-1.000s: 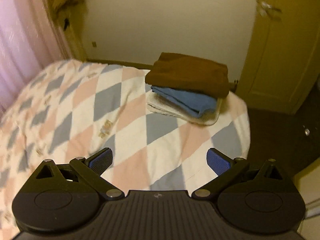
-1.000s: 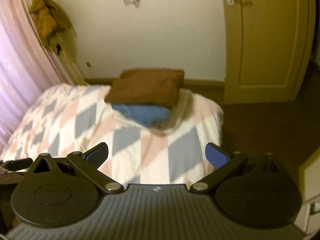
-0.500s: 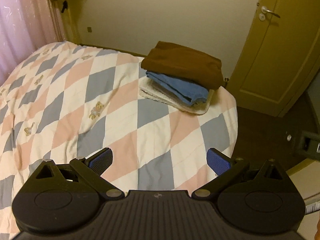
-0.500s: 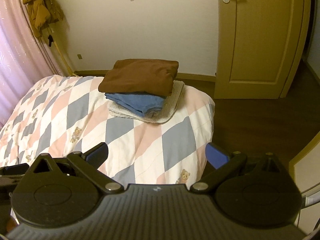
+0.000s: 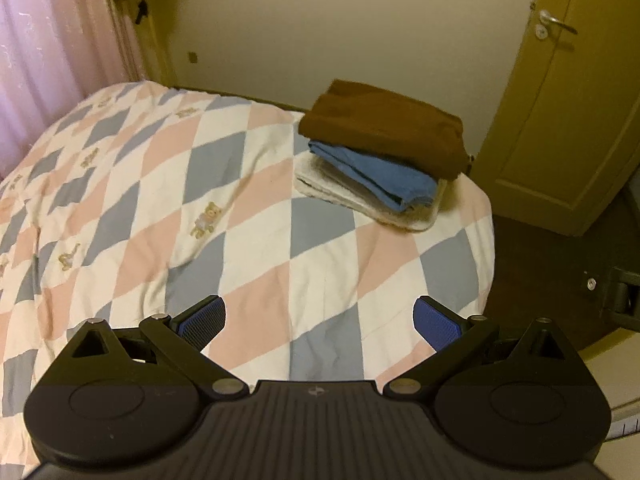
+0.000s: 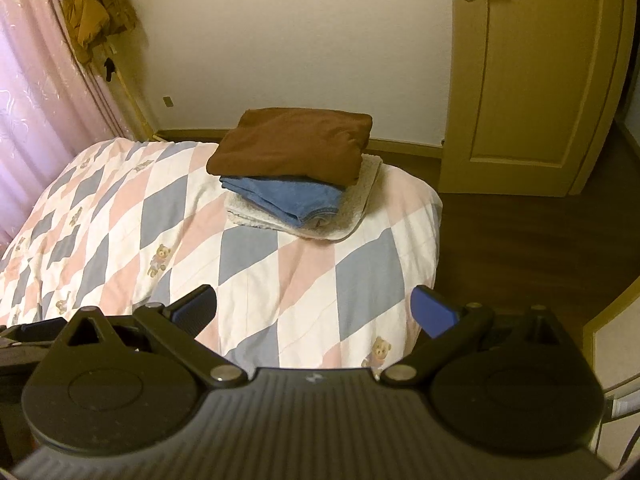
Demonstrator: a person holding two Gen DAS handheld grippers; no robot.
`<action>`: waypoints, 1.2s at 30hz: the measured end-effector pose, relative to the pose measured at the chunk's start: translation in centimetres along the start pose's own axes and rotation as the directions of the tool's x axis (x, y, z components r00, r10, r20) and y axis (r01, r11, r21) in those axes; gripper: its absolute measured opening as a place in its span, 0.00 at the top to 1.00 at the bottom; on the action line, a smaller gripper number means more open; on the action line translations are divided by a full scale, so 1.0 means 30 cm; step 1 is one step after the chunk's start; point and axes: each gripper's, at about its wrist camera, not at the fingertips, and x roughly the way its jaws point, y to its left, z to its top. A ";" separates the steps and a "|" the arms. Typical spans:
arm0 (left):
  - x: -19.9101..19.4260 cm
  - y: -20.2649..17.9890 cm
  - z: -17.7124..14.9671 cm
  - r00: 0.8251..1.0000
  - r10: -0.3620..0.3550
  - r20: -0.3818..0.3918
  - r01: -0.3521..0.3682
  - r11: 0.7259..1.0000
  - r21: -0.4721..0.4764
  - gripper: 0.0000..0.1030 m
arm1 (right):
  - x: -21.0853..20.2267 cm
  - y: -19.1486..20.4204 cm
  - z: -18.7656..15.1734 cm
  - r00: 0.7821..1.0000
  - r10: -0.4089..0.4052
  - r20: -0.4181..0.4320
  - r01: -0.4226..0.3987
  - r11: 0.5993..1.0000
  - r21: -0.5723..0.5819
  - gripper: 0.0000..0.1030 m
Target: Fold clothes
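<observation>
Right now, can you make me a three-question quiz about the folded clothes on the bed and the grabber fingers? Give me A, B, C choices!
1. Where is the clothes pile?
A. On the floor
B. On the bed, near the corner toward the door
C. Hanging on the door

2. What colour is the top piece?
A. Brown
B. Green
C. Red

3. How are both grippers' fingers?
A. Shut on a shirt
B. Spread apart, holding nothing
C. Pinching the quilt

Answers:
1 B, the pile rests on the checked quilt near the door.
2 A, the brown garment lies over the blue garment and the white towel.
3 B, only quilt shows between the left gripper and right gripper fingers.
</observation>
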 end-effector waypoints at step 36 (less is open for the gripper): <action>0.298 -0.229 0.303 1.000 0.016 -0.013 -0.015 0.999 0.053 0.00 | 0.321 -0.159 0.264 0.995 0.052 -0.082 -0.056 0.997 -0.053 0.01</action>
